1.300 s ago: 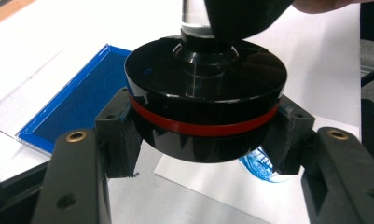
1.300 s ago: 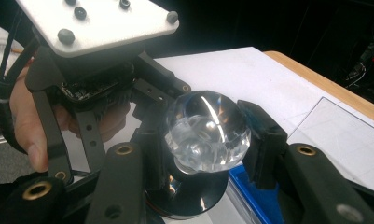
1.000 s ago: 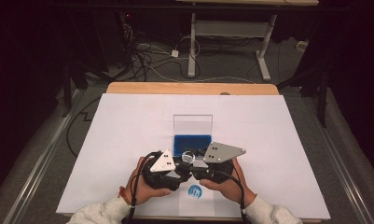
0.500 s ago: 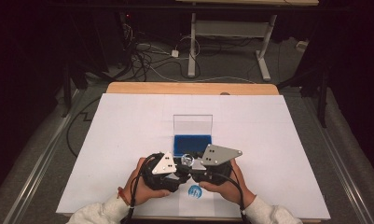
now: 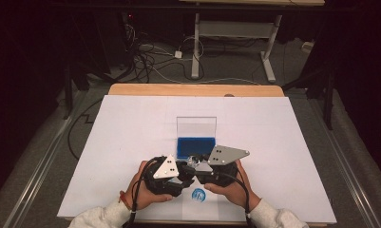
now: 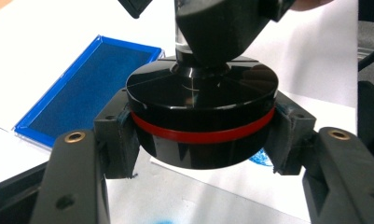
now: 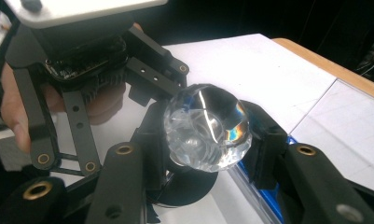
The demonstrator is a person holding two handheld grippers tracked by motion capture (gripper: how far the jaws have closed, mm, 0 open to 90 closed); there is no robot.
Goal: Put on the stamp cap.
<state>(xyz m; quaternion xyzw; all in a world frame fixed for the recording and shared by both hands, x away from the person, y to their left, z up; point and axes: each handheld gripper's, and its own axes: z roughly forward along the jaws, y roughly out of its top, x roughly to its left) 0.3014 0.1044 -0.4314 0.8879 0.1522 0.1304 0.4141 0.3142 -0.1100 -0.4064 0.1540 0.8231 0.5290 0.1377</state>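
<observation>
Near the table's front edge, the left gripper (image 6: 203, 140) pinches the black, red-banded base of a stamp (image 6: 202, 119). The right gripper (image 7: 208, 154) clamps its faceted clear knob (image 7: 207, 127). Stamp held just above white paper (image 5: 131, 142). Blue ink pad (image 5: 195, 147), lid open, just beyond.

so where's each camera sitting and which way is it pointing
high view: above the person's side, looking forward and down on the table; both hands and sleeves show.
left gripper view: rides the left claw, looking along its jaws at the stamp's black base.
right gripper view: rides the right claw, looking at the stamp's crystal knob; a hand shows.
Shared: the blue ink pad.
</observation>
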